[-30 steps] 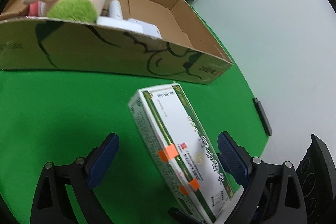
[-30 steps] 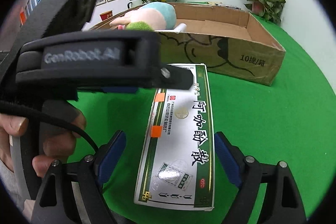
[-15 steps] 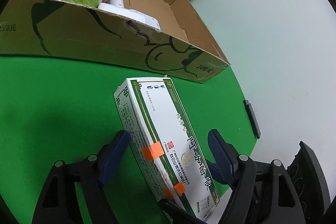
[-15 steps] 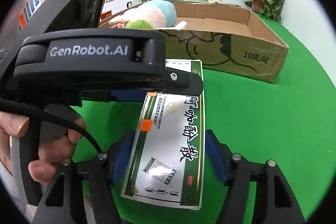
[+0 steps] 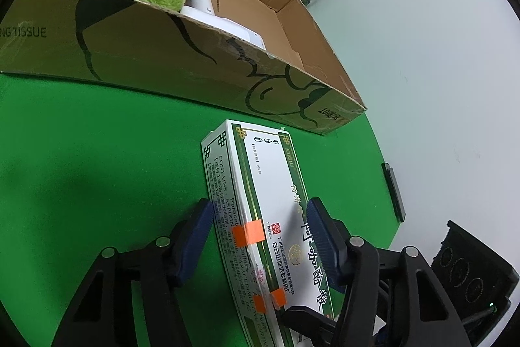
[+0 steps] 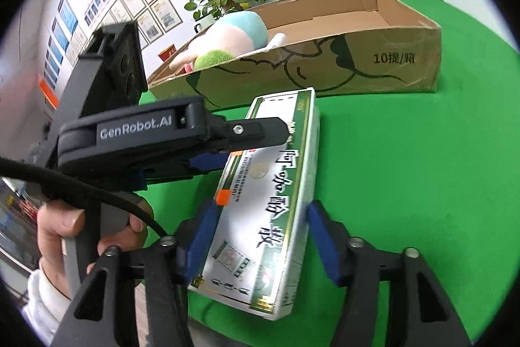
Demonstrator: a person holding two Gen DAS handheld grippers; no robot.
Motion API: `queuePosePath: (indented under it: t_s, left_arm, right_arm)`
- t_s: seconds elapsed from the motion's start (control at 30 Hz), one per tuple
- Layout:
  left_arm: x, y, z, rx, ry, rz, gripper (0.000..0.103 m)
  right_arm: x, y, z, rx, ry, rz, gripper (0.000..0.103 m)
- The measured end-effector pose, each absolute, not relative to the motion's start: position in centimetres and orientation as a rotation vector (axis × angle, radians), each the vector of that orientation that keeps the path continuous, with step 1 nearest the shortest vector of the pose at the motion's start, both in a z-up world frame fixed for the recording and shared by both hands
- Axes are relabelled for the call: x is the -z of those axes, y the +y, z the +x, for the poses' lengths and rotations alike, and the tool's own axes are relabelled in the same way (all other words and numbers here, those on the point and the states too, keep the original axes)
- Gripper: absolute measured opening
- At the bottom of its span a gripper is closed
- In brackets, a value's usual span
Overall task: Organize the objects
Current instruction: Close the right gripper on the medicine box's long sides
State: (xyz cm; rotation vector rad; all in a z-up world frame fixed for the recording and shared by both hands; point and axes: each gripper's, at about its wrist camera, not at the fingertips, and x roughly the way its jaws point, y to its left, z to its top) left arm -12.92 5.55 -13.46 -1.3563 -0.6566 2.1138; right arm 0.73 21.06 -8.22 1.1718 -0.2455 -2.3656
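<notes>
Closing from both ends, the left gripper (image 5: 260, 236) and right gripper (image 6: 260, 236) straddle the medicine box (image 5: 260, 207) on the green tabletop (image 5: 97, 168) before the cardboard box (image 5: 162, 54); contact is unclear. Uneven squeezing could twist or drop it.

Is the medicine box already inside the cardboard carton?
No. The medicine box lies on the green table in front of the carton, outside its near wall.

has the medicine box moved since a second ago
Yes. In the left wrist view the medicine box has swung more upright against the cardboard carton, with both grippers' jaws closing around it.
</notes>
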Motion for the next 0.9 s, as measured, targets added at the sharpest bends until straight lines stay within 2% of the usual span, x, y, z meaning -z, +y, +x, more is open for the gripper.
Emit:
queuePosePath:
  t_s: [0.1, 0.2, 0.27, 0.37, 0.53, 0.67, 0.9]
  left_arm:
    - [13.6, 5.4, -13.2, -2.098, -0.679, -1.367, 0.057]
    - [13.6, 5.7, -13.1, -2.091, -0.676, -1.377, 0.057]
    - [13.5, 5.4, -13.1, -2.084, -0.676, -1.384, 0.057]
    - [13.4, 4.9, -13.3, -2.056, -0.679, -1.397, 0.057]
    - [13.6, 4.6, -13.4, -2.005, -0.695, -1.409, 0.057]
    - [13.6, 4.6, -13.7, -2.002, -0.697, -1.412, 0.057]
    - [13.4, 4.0, -13.8, -1.99, -0.71, -1.415, 0.057]
  right_arm:
    - [8.2, 20.7, 0.6, 2.36, -0.241, 1.194, 0.055]
    - [7.7, 19.4, 1.0, 2.386, -0.132, 1.186, 0.057]
    - [7.5, 18.2, 1.3, 2.412, -0.033, 1.179, 0.065]
    - [7.6, 16.5, 2.1, 2.449, 0.103, 1.144, 0.071]
    - [7.7, 16.7, 2.4, 2.441, 0.09, 1.146, 0.072]
    - [7.6, 16.9, 2.4, 2.451, 0.11, 1.139, 0.079]
    - [7.1, 17.1, 2.8, 2.49, 0.196, 1.093, 0.079]
